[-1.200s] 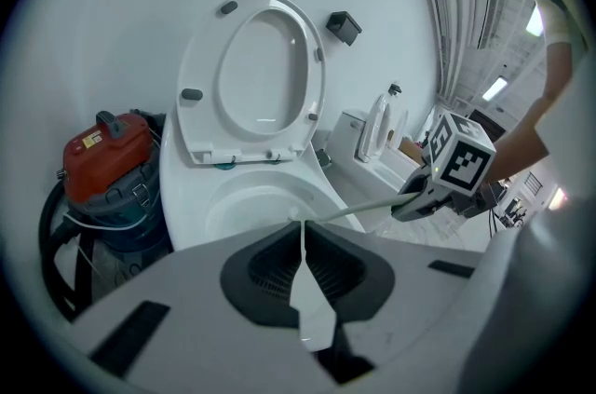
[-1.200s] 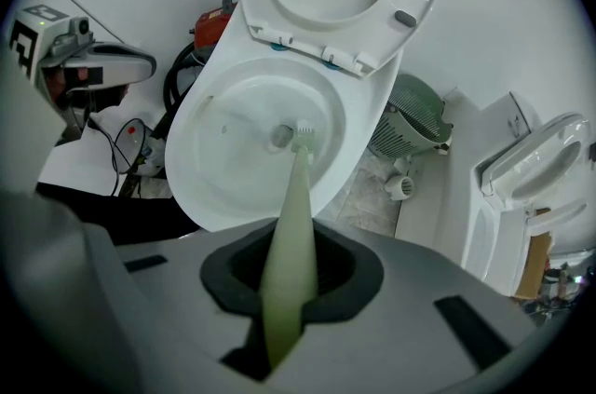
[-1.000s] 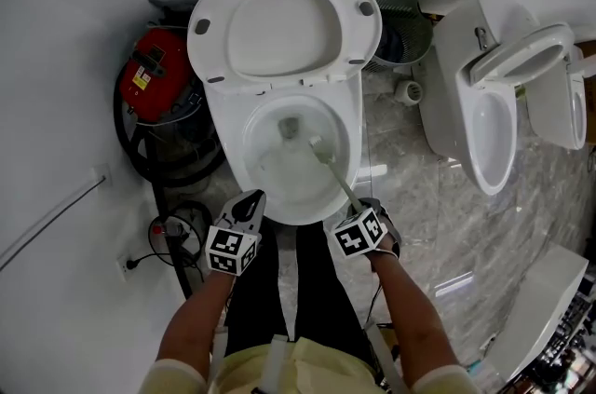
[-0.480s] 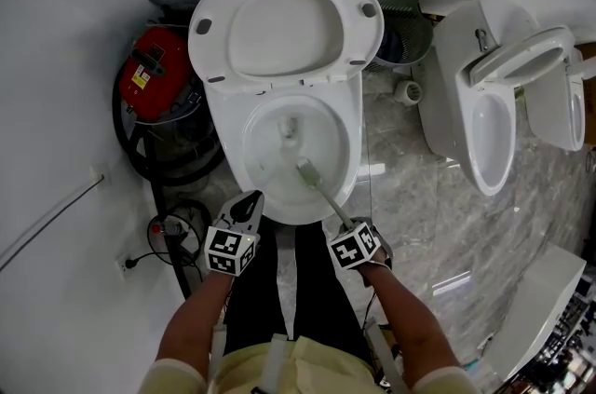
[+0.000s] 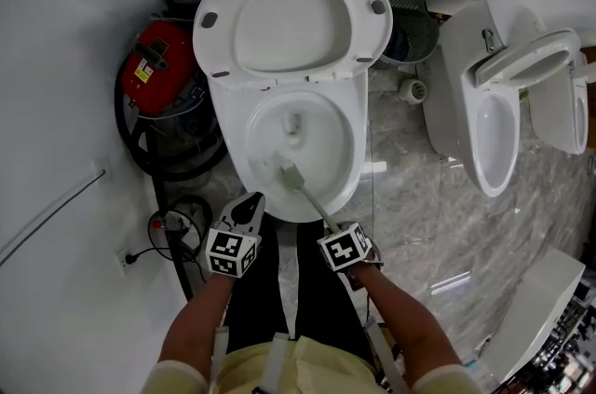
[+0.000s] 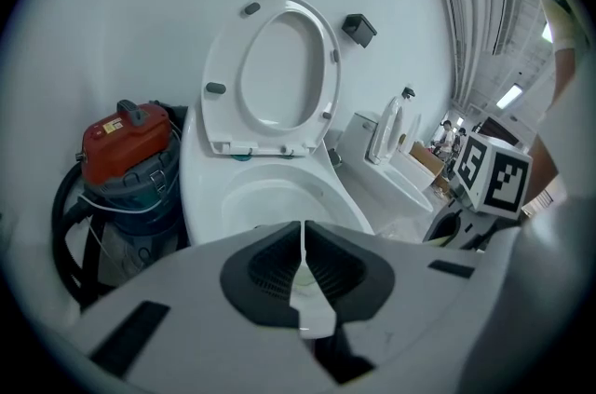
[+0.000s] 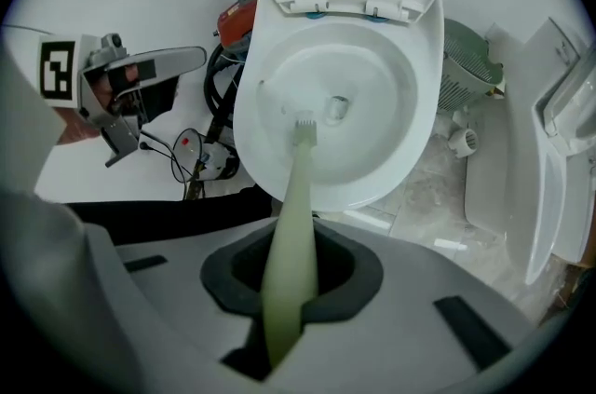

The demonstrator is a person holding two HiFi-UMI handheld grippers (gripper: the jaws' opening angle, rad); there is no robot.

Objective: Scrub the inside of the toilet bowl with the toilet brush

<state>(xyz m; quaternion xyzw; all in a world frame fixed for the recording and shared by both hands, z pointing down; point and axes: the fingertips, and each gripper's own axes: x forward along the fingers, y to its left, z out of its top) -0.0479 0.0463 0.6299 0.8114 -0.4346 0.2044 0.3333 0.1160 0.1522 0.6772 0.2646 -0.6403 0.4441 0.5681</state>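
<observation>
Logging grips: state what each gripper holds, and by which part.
Right gripper clamps the toilet brush by its handle's near end; left gripper is shut on nothing.

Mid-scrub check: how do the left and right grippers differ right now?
The right gripper is shut on the toilet brush handle, while the left gripper is shut with nothing between its jaws. The right gripper aims the brush head down into the toilet bowl; the left gripper hangs by the bowl's front left rim, touching nothing. Both are held side by side in front of the toilet.
</observation>
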